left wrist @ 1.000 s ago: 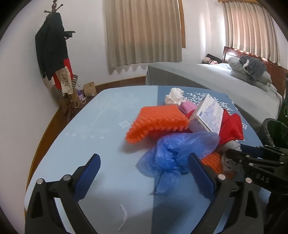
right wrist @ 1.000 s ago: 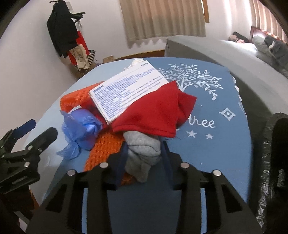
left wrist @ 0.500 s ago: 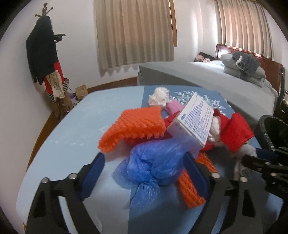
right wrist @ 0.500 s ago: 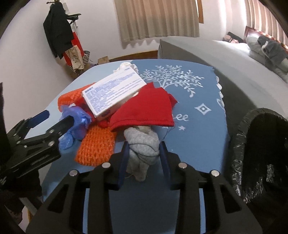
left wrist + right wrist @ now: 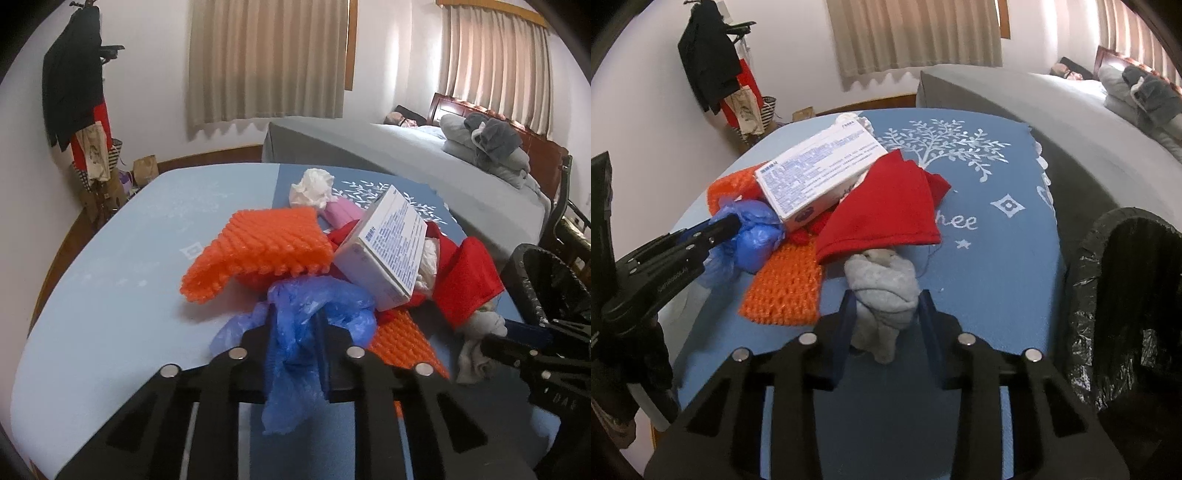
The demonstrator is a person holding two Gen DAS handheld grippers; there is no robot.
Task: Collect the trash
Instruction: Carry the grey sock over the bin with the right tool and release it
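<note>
A pile of trash lies on the blue table (image 5: 110, 280): an orange foam net (image 5: 258, 247), a white printed box (image 5: 388, 251), a red cloth (image 5: 469, 280), a white tissue wad (image 5: 312, 186) and a pink piece (image 5: 341, 212). My left gripper (image 5: 295, 332) is shut on a crumpled blue plastic bag (image 5: 317, 306), also seen in the right wrist view (image 5: 753, 232). My right gripper (image 5: 886, 310) is shut on a grey sock (image 5: 882, 288) at the pile's near edge, below the red cloth (image 5: 886, 206).
A bin lined with a black bag (image 5: 1126, 295) stands beside the table at the right. A grey bed (image 5: 406, 155) lies behind the table. A coat rack (image 5: 77, 92) stands by the left wall.
My left gripper moved forward onto the blue bag and closed on it. My right gripper stayed shut on the grey sock and drew back slightly, bringing the bin into view.
</note>
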